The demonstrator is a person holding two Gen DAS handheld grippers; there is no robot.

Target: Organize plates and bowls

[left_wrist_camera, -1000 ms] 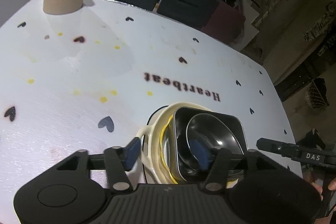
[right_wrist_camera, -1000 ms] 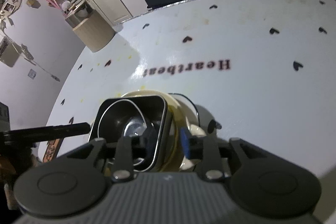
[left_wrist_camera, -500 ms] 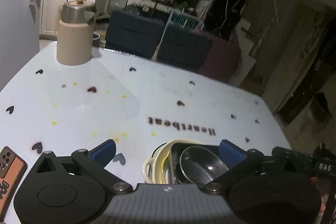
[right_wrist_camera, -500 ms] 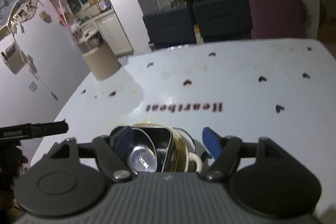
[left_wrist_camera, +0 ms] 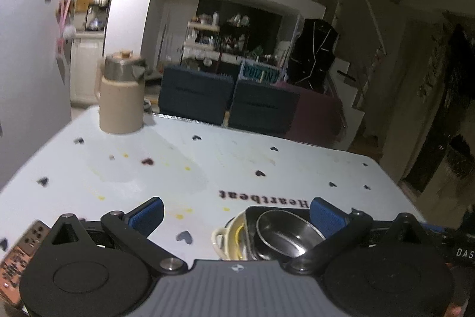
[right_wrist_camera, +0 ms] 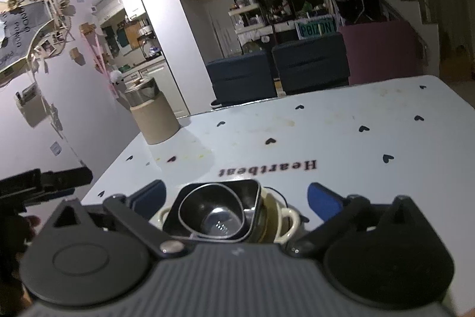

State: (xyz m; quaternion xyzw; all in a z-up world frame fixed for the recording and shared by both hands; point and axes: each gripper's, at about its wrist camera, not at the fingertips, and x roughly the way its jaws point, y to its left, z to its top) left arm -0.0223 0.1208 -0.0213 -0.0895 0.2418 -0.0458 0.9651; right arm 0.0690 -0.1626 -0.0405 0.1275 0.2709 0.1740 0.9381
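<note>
A nested stack stands on the white table (left_wrist_camera: pixel 237 162) near its front edge: a round steel bowl (left_wrist_camera: pixel 285 233) inside a square steel dish (left_wrist_camera: pixel 251 228), inside a cream handled bowl (left_wrist_camera: pixel 225 239). The stack shows in the right wrist view too, with the round bowl (right_wrist_camera: pixel 210 216), square dish (right_wrist_camera: pixel 249 198) and cream bowl (right_wrist_camera: pixel 285 225). My left gripper (left_wrist_camera: pixel 236 213) is open and empty, raised above and behind the stack. My right gripper (right_wrist_camera: pixel 236 198) is open and empty, also raised above it.
A beige kettle with a steel lid (left_wrist_camera: pixel 120 97) stands at the table's far left corner and shows in the right wrist view (right_wrist_camera: pixel 153 115). An orange patterned object (left_wrist_camera: pixel 20 254) lies at the near left edge. Dark chairs (left_wrist_camera: pixel 225 100) stand behind the table.
Both grippers have opened wide and let go of the stack's rims. Both have lifted and tilted up, pulling back from the stack, which stays on the table.
</note>
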